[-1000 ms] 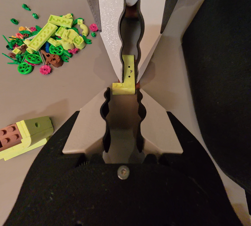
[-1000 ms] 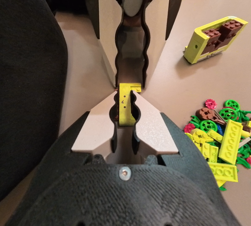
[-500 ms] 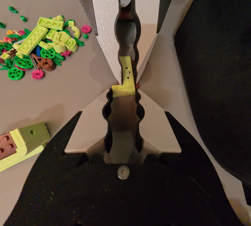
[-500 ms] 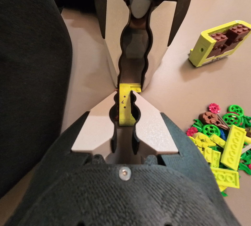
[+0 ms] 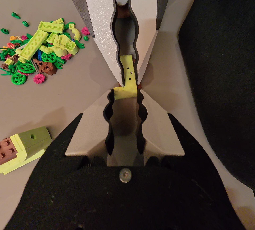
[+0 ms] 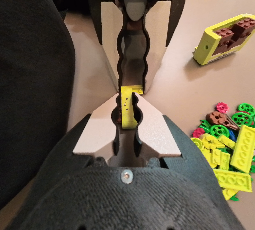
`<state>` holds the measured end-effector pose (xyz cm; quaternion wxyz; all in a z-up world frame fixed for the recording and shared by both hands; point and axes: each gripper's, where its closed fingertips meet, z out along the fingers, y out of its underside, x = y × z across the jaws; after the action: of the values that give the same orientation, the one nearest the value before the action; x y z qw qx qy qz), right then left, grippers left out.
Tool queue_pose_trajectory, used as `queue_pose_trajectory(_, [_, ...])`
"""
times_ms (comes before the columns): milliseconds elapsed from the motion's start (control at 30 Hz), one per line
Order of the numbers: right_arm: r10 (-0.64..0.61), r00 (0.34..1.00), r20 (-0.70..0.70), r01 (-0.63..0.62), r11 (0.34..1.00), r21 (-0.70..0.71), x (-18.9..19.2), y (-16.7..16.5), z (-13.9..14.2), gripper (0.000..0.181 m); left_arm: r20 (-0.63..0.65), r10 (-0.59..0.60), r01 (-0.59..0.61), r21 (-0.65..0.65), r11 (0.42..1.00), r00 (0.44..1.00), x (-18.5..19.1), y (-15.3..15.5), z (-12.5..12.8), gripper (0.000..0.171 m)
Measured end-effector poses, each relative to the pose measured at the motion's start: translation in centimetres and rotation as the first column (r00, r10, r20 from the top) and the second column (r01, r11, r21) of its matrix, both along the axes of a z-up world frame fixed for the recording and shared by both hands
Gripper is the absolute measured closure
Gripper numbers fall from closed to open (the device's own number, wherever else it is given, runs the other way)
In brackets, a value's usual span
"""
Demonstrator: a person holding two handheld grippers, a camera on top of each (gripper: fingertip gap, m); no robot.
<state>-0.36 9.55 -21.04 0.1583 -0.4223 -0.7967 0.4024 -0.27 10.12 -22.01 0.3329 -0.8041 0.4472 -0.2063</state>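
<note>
Both grippers have barely shifted: the right gripper [image 6: 127,112] stays clamped on the lime L-shaped brick [image 6: 126,107], whose short end sits between the left gripper's [image 5: 125,93] fingertips, touching them, above the table [image 5: 69,99].

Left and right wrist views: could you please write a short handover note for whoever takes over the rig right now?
Right gripper: shut on the long leg of the lime L-shaped piece, the one with the printed face.
Left gripper: tip to tip with it, shut on the short leg.
The piece is held above the table.
Pile of loose bricks and lime-and-brown block lie apart, untouched; the L-piece is not joined to the block.
</note>
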Motion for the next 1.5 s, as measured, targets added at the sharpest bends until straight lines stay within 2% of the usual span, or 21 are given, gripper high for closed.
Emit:
queue_pose_trajectory(400, [0.017,1.000,0.001,-0.017,0.998,-0.054,0.1,-0.2,0.5,0.169,-0.017,0.010,-0.010,-0.009,1.000,1.000,0.1,-0.1,-0.1,0.139])
queue_pose_trajectory(433, [0.021,0.999,-0.031,-0.024,0.997,-0.078,0.0,-0.3,1.1,0.181,-0.007,-0.005,0.005,-0.021,1.000,1.000,0.3,-0.4,-0.1,0.140])
queue_pose_trajectory(500, [0.010,0.985,-0.171,-0.070,0.934,-0.349,-0.2,-1.5,5.7,0.181,-0.014,-0.007,0.007,-0.015,1.000,1.000,0.5,-0.4,-0.2,0.139])
queue_pose_trajectory(533, [0.022,0.991,-0.133,-0.067,0.937,-0.342,-0.1,-1.5,5.2,0.181,-0.028,-0.012,0.012,-0.007,1.000,1.000,0.5,-0.4,-0.2,0.138])
queue_pose_trajectory(600, [-0.010,0.995,-0.097,-0.001,0.994,-0.113,-0.1,-0.2,2.3,0.181,-0.020,-0.006,0.006,-0.012,1.000,1.000,0.4,-0.4,-0.2,0.139])
queue_pose_trajectory(633, [-0.024,0.992,-0.125,0.014,0.996,-0.084,0.0,0.1,2.3,0.181,-0.001,-0.002,0.002,-0.018,1.000,1.000,0.5,-0.3,-0.2,0.139])
queue_pose_trajectory(700, [-0.054,0.987,-0.149,0.034,0.991,-0.133,0.1,0.7,3.2,0.173,-0.002,-0.003,0.003,-0.020,1.000,1.000,0.5,-0.3,-0.2,0.139])
queue_pose_trajectory(767, [-0.048,0.993,-0.105,0.030,0.985,-0.171,0.5,0.9,3.1,0.161,0.000,-0.002,0.002,-0.022,1.000,1.000,0.5,-0.3,-0.2,0.139])
queue_pose_trajectory(967, [0.008,1.000,-0.030,-0.007,0.999,0.037,0.7,-0.2,0.0,0.166,0.001,0.003,-0.002,-0.025,1.000,1.000,0.5,-0.3,-0.1,0.139])
queue_pose_trajectory(1033, [0.013,0.999,-0.034,-0.010,0.997,0.081,0.7,-0.2,-0.2,0.167,0.002,0.006,-0.006,-0.027,1.000,1.000,0.5,-0.3,-0.1,0.139])
queue_pose_trajectory(1200, [-0.016,1.000,0.018,0.015,0.998,0.065,0.8,-0.1,-0.3,0.167,0.002,0.009,-0.009,-0.033,0.999,1.000,0.5,-0.3,-0.1,0.139])
queue_pose_trajectory(1333, [-0.054,0.998,0.015,0.054,0.998,-0.018,0.6,-0.3,0.0,0.168,0.021,0.014,-0.012,-0.051,0.999,1.000,0.5,-0.3,-0.1,0.140])
queue_pose_trajectory(1500, [-0.050,0.999,-0.006,0.050,0.999,-0.013,0.5,-0.4,0.2,0.169,0.024,0.023,-0.021,-0.057,0.998,0.999,0.5,-0.4,-0.1,0.140])
